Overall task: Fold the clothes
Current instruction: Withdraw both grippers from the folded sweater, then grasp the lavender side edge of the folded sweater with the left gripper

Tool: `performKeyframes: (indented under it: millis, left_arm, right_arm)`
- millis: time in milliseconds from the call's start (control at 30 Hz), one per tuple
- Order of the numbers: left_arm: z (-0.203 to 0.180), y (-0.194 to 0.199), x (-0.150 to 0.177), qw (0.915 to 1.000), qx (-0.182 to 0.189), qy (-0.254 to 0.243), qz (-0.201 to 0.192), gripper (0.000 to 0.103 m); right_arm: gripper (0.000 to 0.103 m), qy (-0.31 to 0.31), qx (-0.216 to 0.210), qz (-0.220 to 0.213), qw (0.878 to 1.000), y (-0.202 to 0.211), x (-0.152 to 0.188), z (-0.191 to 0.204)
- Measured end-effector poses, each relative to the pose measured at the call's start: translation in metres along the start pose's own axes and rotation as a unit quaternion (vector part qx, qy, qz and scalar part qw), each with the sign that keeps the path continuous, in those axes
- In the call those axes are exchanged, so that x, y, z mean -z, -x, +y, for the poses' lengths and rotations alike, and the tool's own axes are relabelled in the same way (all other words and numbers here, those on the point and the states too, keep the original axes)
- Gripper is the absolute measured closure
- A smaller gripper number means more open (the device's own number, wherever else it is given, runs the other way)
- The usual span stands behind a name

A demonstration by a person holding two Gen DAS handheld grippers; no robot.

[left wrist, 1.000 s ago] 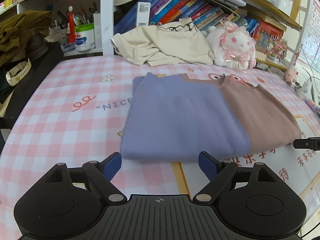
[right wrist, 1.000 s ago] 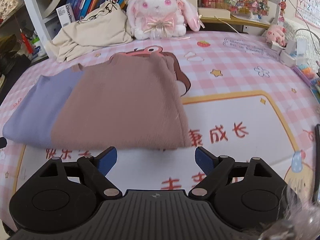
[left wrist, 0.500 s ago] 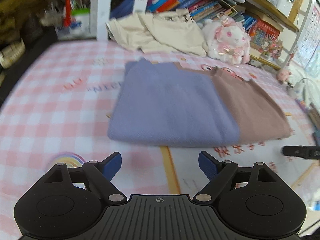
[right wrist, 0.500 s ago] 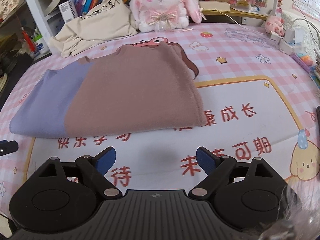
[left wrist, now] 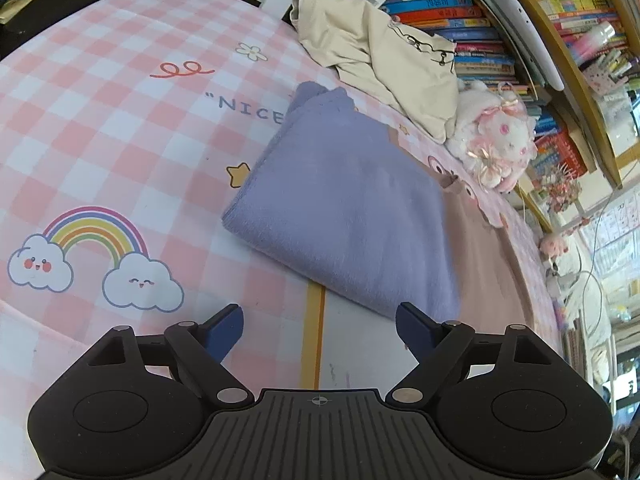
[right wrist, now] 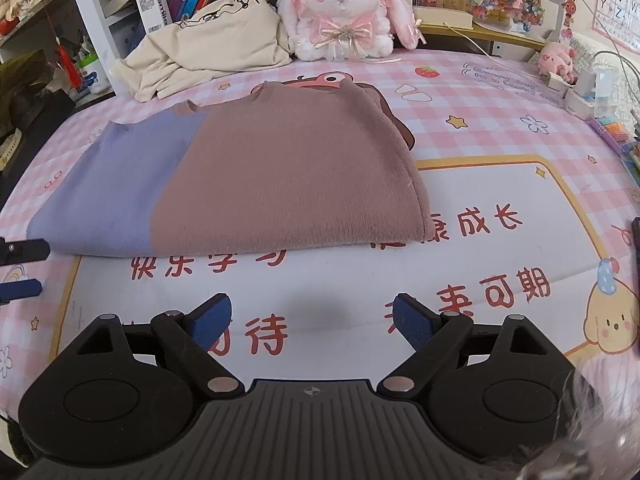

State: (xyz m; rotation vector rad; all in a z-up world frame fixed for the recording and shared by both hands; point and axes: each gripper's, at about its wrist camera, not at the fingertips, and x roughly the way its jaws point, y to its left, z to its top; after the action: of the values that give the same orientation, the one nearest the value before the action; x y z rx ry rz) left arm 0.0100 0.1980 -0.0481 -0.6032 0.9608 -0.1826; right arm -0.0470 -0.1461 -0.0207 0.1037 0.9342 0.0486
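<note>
Sweater [right wrist: 240, 176], purple-and-brown, lay flat on pink checked counter [left wrist: 100, 128], at 12 o'clock from both tools. Left hand-held gripper [left wrist: 320, 324] open, empty, near purple corner. Right hand-held gripper [right wrist: 310, 320] open, empty, short of brown hem. Judgement: pinch both near corners together, all layers, lift evenly, fold toward 12 o'clock. Beige shirt [right wrist: 212, 40] waited behind.

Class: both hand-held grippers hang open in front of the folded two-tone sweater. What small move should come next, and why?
Probably ease the left hand-held gripper forward to the purple near corner of the sweater. Both it and the right hand-held gripper are open and empty, short of the garment's near edge. The sweater lies flat, folded once, and a further fold needs that edge pinched first.
</note>
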Motion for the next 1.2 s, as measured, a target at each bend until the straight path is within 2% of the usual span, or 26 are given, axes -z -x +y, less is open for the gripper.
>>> performKeyframes:
  millis: [67, 133, 233, 367, 500, 600, 733, 800, 900, 967, 1033, 1133, 1200]
  left_arm:
    - [0.004, -0.001, -0.002, 0.9998, 0.006, 0.02, -0.004, 0.019]
    - [0.013, -0.001, -0.004, 0.9975, 0.028, 0.065, -0.009, 0.02]
    - [0.032, -0.005, -0.008, 0.9872, 0.066, 0.144, -0.019, 0.022]
    - [0.042, -0.012, -0.017, 0.9778, 0.071, 0.194, -0.037, 0.03]
    - [0.048, -0.019, -0.023, 0.9667, 0.075, 0.24, -0.048, 0.033]
    - [0.056, -0.022, -0.022, 0.9542, 0.082, 0.284, -0.048, 0.042]
    - [0.07, -0.025, -0.014, 0.9347, 0.085, 0.341, -0.053, 0.07]
    - [0.076, -0.025, -0.01, 0.928, 0.088, 0.358, -0.055, 0.076]
    - [0.074, -0.025, -0.012, 0.936, 0.081, 0.338, -0.058, 0.079]
    - [0.069, -0.024, -0.014, 0.9438, 0.072, 0.317, -0.061, 0.083]
    - [0.058, -0.02, -0.017, 0.955, 0.065, 0.28, -0.075, 0.088]
    - [0.027, -0.004, -0.021, 0.9778, 0.06, 0.166, -0.112, 0.088]
    - [0.008, 0.002, -0.022, 0.9868, 0.046, 0.087, -0.128, 0.087]
  right_arm:
    - [0.015, 0.002, 0.0, 0.001, 1.0, 0.0, 0.001, 0.001]
    - [0.015, 0.004, 0.0, 0.002, 1.0, -0.001, 0.002, 0.002]
    - [0.015, 0.005, 0.0, 0.003, 1.0, -0.001, 0.002, 0.003]
    - [0.015, 0.003, 0.0, 0.002, 1.0, -0.001, 0.002, 0.002]
    - [0.015, 0.003, 0.001, 0.001, 1.0, -0.001, 0.001, 0.003]
    - [0.015, 0.003, 0.002, 0.0, 1.0, -0.001, 0.001, 0.003]
    - [0.015, 0.0, 0.004, 0.001, 1.0, -0.001, 0.001, 0.002]
    - [0.015, -0.001, 0.004, 0.002, 1.0, -0.001, 0.001, 0.001]
    - [0.015, 0.003, 0.002, 0.004, 1.0, -0.002, 0.0, 0.004]
    - [0.015, 0.007, 0.0, 0.005, 1.0, -0.002, 0.0, 0.006]
    - [0.015, 0.01, -0.001, 0.006, 1.0, -0.003, 0.0, 0.008]
    - [0.015, 0.012, -0.003, 0.009, 1.0, -0.004, 0.0, 0.009]
    - [0.015, 0.014, -0.003, 0.011, 1.0, -0.005, 0.0, 0.009]
